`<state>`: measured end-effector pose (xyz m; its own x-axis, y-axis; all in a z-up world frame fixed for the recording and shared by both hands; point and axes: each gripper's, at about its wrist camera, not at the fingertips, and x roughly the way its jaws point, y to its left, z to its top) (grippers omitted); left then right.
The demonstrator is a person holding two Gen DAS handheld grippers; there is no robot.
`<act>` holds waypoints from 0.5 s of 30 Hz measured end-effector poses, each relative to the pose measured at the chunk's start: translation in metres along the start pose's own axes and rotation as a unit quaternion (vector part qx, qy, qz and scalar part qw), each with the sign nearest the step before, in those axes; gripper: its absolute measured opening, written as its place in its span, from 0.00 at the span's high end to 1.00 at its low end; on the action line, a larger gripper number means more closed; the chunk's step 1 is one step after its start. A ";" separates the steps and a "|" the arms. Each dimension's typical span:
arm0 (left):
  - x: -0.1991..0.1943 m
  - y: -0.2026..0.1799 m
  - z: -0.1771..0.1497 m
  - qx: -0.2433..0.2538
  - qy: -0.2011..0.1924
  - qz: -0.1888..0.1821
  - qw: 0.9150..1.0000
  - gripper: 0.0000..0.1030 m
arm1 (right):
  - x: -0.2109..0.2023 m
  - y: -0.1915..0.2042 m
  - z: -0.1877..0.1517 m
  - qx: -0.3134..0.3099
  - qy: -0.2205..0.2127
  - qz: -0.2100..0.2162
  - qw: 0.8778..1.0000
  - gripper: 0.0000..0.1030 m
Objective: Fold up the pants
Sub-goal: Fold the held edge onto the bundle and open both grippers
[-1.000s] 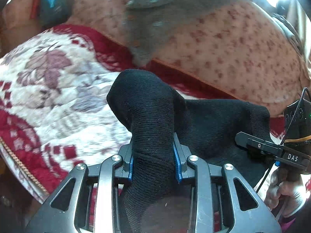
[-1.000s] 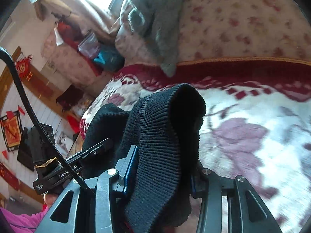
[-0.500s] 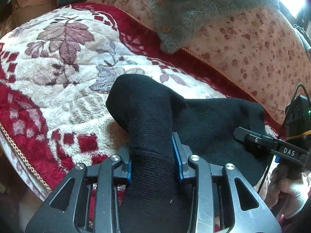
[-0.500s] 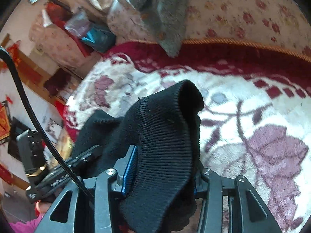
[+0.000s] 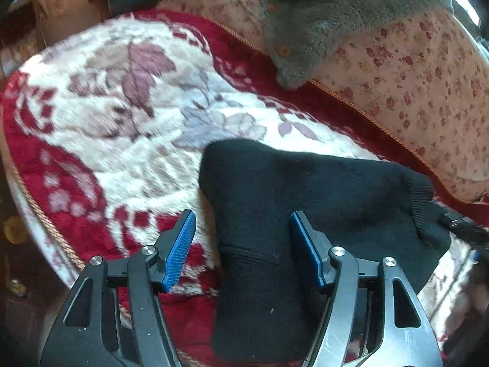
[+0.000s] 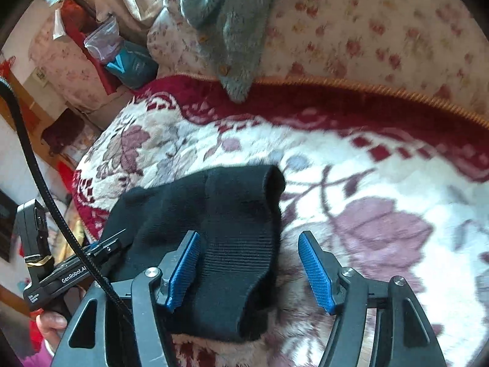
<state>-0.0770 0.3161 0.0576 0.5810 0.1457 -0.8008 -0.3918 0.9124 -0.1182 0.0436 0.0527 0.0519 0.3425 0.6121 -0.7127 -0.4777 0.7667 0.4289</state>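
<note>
We log: pants [image 5: 305, 202], black, folded, lying on blanket [image 5: 122, 116] near its front edge | left gripper [image 5: 243, 253] jaws apart | right gripper [image 6: 249, 266] jaws apart, pants between, unclamped

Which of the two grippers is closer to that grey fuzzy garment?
Hard to call. Both the left gripper and right gripper sit open over the black pants, with the grey garment well beyond.
</note>
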 end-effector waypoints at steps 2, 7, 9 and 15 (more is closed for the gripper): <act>-0.007 -0.003 -0.001 0.009 -0.015 0.014 1.000 0.37 | -0.013 0.008 0.002 -0.012 -0.017 -0.003 1.000 0.37; -0.024 -0.010 -0.003 0.021 -0.044 0.029 0.998 0.37 | -0.032 0.031 0.001 -0.050 -0.043 -0.023 0.998 0.37; -0.028 -0.013 -0.005 0.025 -0.048 0.031 0.998 0.37 | -0.034 0.039 -0.002 -0.059 -0.048 -0.025 0.997 0.37; -0.037 -0.021 -0.012 0.031 -0.055 0.034 0.997 0.37 | -0.027 0.052 -0.017 -0.066 -0.047 -0.027 0.996 0.37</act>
<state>-0.0989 0.2870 0.0829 0.6304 0.2468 -0.7360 -0.3903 0.9203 -0.0257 -0.0046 0.0729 0.0842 0.4420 0.5909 -0.6749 -0.5573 0.7704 0.3096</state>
